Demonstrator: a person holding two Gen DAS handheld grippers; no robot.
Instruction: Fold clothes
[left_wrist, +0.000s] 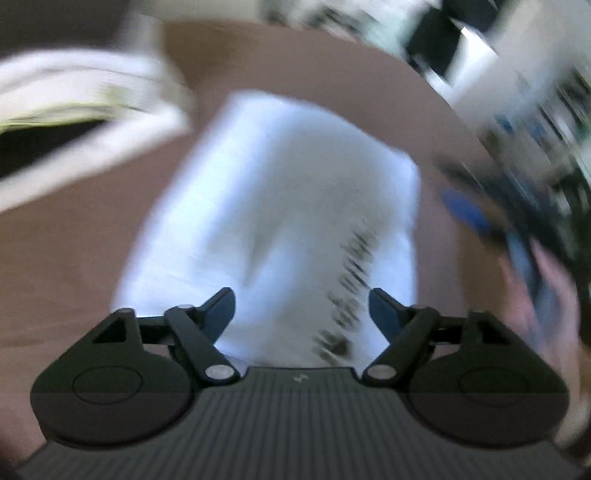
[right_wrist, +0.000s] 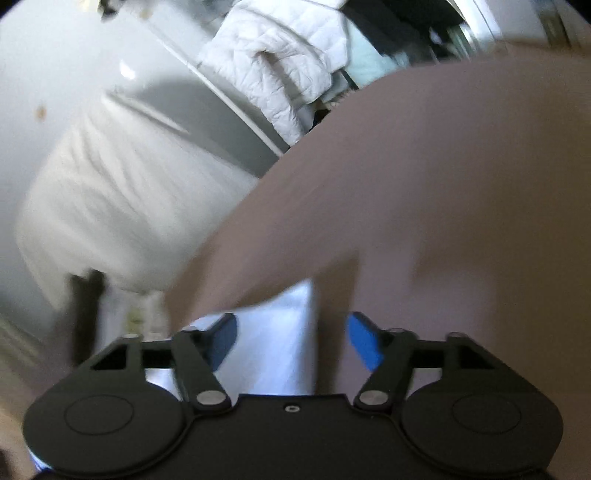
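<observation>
Though blurred, brown surface (left_wrist: 92, 258) w/ white garment (left_wrist: 280, 206), both grippers (left_wrist: 302, 306) (right_wrist: 291, 332) apart

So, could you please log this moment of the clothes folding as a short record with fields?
surface: brown table
garment: white folded shirt with dark print, lying flat on the table
left tool: open, above the shirt's near edge, nothing gripped
right tool: open, over a corner of the shirt, pads not pressing it
other items: white basket at the table's far left; white quilted jacket beyond the table
image quality: both views motion-blurred; print unreadable
</observation>
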